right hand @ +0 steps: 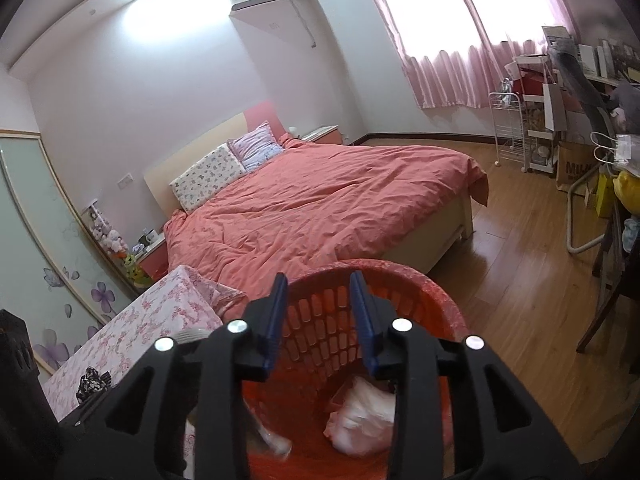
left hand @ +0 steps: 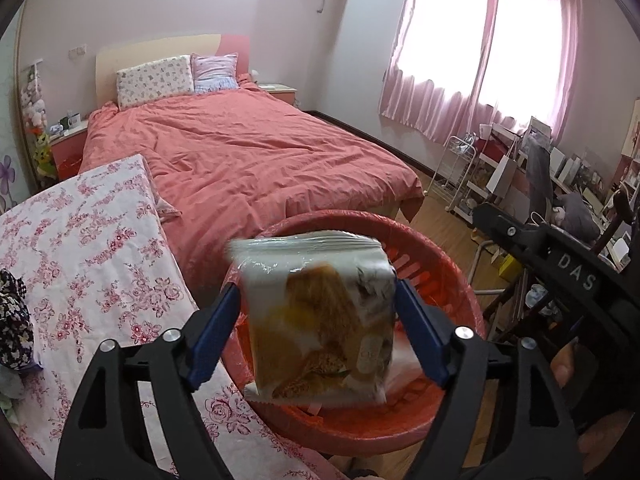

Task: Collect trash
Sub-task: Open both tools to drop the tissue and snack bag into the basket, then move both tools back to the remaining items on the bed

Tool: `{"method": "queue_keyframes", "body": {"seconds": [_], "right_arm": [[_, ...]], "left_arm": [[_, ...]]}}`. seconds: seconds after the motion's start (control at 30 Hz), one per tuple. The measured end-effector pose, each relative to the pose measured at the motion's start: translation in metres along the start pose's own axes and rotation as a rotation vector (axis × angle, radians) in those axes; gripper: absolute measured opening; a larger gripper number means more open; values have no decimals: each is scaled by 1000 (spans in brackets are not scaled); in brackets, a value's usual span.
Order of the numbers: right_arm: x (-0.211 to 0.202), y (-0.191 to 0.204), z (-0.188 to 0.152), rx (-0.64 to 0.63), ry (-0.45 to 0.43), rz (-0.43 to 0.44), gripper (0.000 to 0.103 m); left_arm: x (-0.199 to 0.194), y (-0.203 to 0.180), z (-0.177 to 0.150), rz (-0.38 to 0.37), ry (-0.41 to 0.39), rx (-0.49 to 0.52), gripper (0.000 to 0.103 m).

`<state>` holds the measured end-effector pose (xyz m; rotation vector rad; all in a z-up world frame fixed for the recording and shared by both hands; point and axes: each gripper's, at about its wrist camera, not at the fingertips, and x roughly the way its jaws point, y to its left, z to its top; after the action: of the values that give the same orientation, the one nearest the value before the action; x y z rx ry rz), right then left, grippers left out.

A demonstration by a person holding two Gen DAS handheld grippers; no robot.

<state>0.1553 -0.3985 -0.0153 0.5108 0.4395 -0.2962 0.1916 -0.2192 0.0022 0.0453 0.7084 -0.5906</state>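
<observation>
In the left wrist view my left gripper (left hand: 318, 292) stands with its blue fingers wide apart on either side of a plastic snack wrapper (left hand: 320, 320), which is blurred and hangs over the red trash basket (left hand: 460, 300). Whether the fingers touch the wrapper is unclear. In the right wrist view my right gripper (right hand: 318, 284) is open and empty, its fingers over the basket's far rim (right hand: 440, 300). White crumpled trash (right hand: 360, 420) lies in the basket's bottom. A blurred pale piece (right hand: 276, 440) shows at the basket's lower left.
A bed with a pink cover (right hand: 320, 200) stands behind the basket. A floral-covered surface (left hand: 88, 248) lies to the left with a dark patterned cloth (left hand: 12, 320) on it. Wood floor (right hand: 520, 280), a white rack (right hand: 508, 128) and a cluttered desk (left hand: 560, 184) are to the right.
</observation>
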Motion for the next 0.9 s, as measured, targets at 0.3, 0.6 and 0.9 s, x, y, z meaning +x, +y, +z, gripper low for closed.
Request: {"method": "queue_keyframes", "body": {"seconds": [0.3, 0.6, 0.9], "right_arm": [[-2, -9, -4, -2, 2, -40, 38], [-8, 8, -7, -44, 4, -34, 40], [-18, 45, -20, -103, 32, 4, 40]], "left_arm": [[-1, 6, -2, 20, 18, -12, 84], [-17, 28, -6, 75, 3, -29, 84], [-55, 80, -17, 193, -23, -71, 85]]}}
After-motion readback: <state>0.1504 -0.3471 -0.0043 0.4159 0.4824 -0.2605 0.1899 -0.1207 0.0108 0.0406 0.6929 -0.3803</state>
